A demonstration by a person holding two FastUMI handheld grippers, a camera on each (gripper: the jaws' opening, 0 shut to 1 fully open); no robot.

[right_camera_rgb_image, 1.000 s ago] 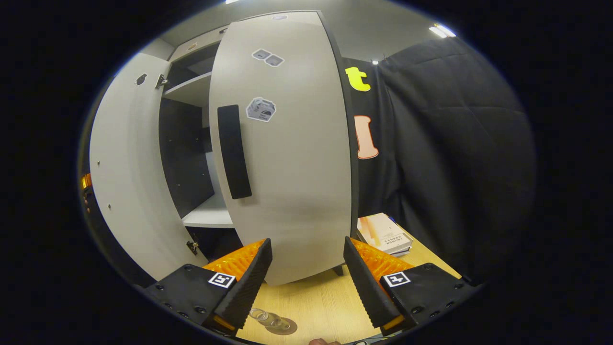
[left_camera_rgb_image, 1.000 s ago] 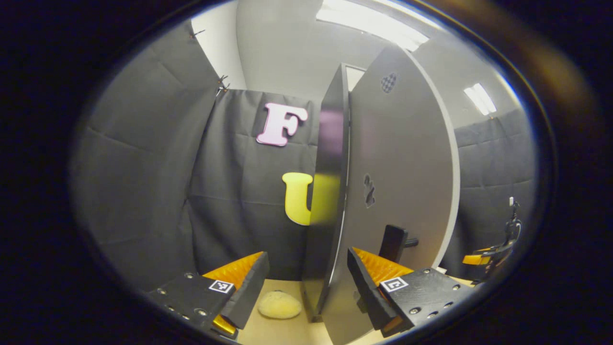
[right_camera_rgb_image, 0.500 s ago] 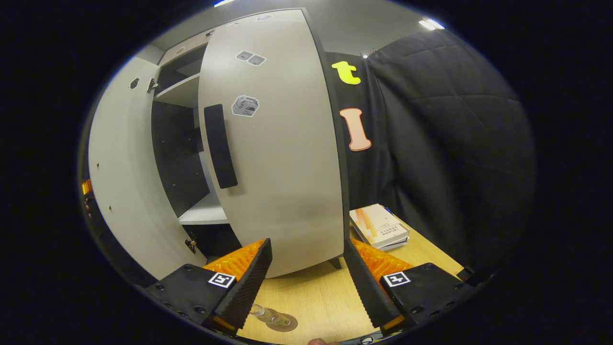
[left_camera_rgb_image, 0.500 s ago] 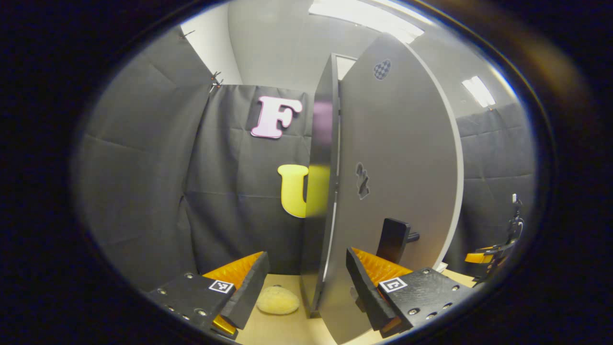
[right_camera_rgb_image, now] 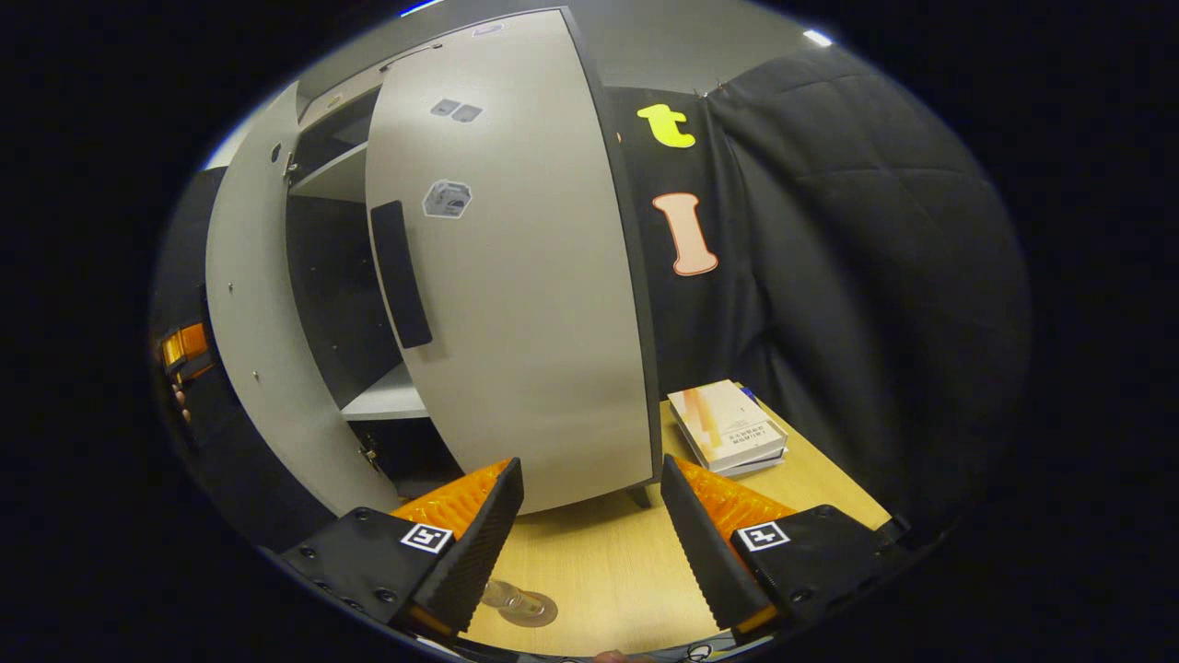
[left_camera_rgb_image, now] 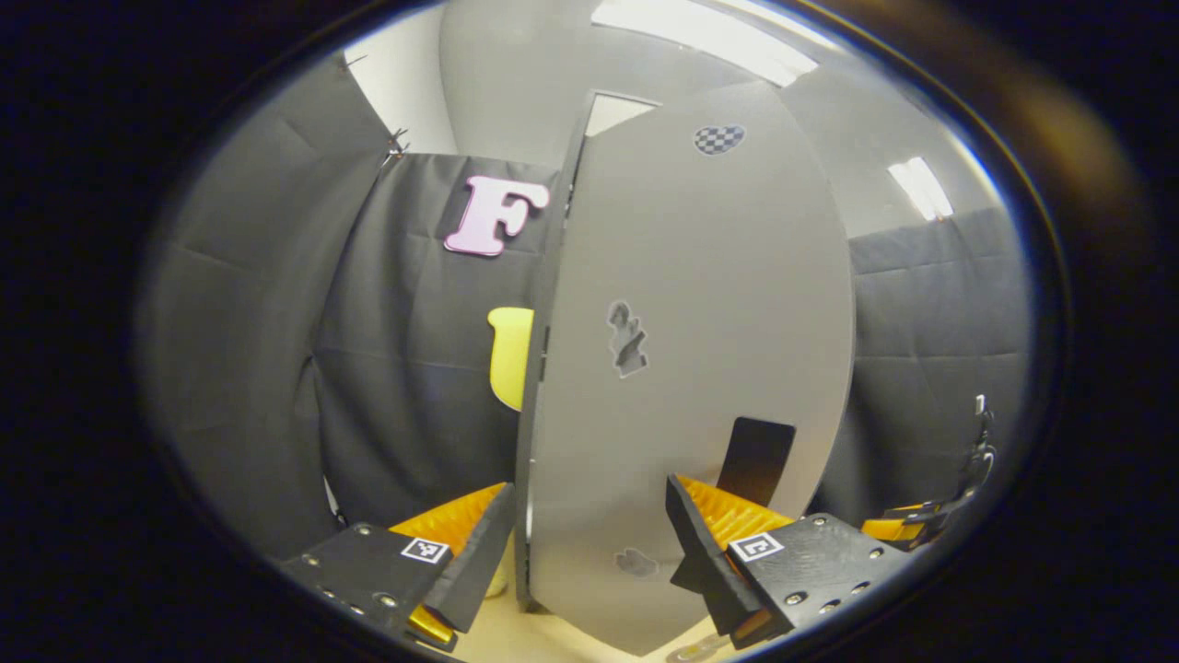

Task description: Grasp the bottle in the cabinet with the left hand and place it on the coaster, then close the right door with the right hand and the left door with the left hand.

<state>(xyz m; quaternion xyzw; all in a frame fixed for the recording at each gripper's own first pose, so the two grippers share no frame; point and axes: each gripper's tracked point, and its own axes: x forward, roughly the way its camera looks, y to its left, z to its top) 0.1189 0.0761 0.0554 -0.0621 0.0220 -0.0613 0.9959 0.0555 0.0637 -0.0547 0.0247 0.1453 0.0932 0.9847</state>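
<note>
Bottle (right_camera_rgb_image: pixel 512 600) sitting on coaster (right_camera_rgb_image: pixel 532 610), near bench (right_camera_rgb_image: pixel 608 562) edge, placement judged done. Left claw (left_camera_rgb_image: pixel 589 543) released, facing left door (left_camera_rgb_image: pixel 691 368) outer face, likely for closing push. Right claw (right_camera_rgb_image: pixel 589 534) released, empty, facing right door (right_camera_rgb_image: pixel 516 276), partly open.

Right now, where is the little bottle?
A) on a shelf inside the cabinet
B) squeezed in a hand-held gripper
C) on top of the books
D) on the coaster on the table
D: in the right gripper view the bottle sits on the round coaster on the wooden table, in front of the cabinet's right door, while the books lie farther back with nothing on them.
</note>
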